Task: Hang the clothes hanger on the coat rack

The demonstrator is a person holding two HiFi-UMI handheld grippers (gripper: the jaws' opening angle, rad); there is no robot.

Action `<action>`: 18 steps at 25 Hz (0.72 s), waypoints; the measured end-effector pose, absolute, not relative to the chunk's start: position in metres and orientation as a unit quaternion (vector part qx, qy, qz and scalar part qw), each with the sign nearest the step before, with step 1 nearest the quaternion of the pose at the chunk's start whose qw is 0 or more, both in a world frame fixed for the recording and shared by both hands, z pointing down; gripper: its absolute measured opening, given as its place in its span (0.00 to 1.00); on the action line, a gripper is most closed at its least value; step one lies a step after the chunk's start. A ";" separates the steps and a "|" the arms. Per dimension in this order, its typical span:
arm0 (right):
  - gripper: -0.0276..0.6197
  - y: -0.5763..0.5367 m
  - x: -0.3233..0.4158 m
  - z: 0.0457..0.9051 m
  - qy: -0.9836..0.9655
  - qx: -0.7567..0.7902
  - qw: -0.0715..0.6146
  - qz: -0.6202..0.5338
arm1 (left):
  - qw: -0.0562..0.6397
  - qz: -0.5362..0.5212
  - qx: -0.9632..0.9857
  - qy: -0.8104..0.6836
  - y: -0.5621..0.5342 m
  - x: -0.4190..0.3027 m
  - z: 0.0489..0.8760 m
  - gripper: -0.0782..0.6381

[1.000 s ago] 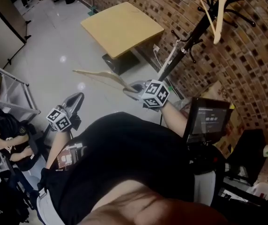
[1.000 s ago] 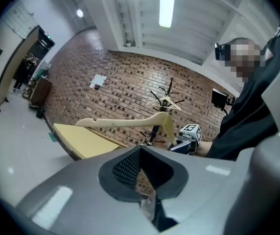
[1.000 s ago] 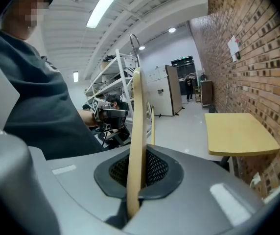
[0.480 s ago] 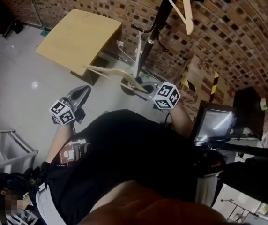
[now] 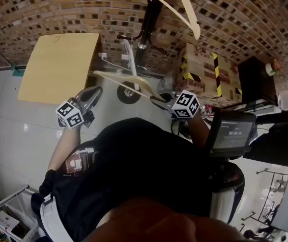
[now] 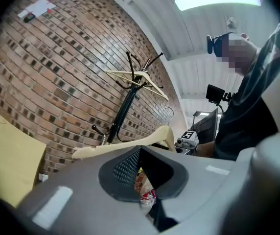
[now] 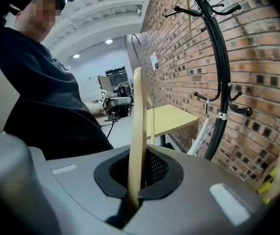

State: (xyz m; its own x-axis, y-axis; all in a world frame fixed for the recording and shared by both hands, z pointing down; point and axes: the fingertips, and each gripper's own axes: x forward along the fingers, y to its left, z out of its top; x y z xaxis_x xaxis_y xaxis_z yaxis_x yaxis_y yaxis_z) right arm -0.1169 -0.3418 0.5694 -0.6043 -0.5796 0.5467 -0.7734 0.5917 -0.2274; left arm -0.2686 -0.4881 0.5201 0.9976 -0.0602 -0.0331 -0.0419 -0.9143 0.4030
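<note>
Both arms reach forward from the torso toward the coat rack (image 5: 148,14). The left gripper (image 5: 96,92) is held out left of the rack's base, its jaws drawn together with nothing between them. The right gripper (image 5: 155,101) sits just right of that base, jaws clamped on the wooden hanger (image 5: 126,81). The right forearm (image 5: 199,130) is bent in close to the body.

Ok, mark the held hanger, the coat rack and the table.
held hanger (image 7: 137,131), right gripper view, its wooden arm.
coat rack (image 7: 221,102), right gripper view, its black pole.
table (image 5: 58,64), head view, its tabletop.
</note>
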 end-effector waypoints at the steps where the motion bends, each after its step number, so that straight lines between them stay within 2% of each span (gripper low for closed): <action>1: 0.06 -0.340 -0.114 0.570 -0.863 0.395 0.213 0.230 | 0.204 -0.021 0.979 -0.014 -0.489 -0.261 0.519 0.11; 10: 0.06 -0.335 -0.057 0.568 -0.870 0.389 0.209 0.220 | 0.191 -0.019 0.981 0.018 -0.473 -0.189 0.518 0.11; 15: 0.06 -0.341 -0.008 0.567 -0.896 0.329 0.221 0.198 | 0.177 -0.032 0.982 -0.048 -0.468 -0.151 0.518 0.11; 18: 0.06 -0.345 0.024 0.562 -0.910 0.292 0.230 0.183 | 0.193 -0.056 0.974 -0.101 -0.460 -0.125 0.520 0.11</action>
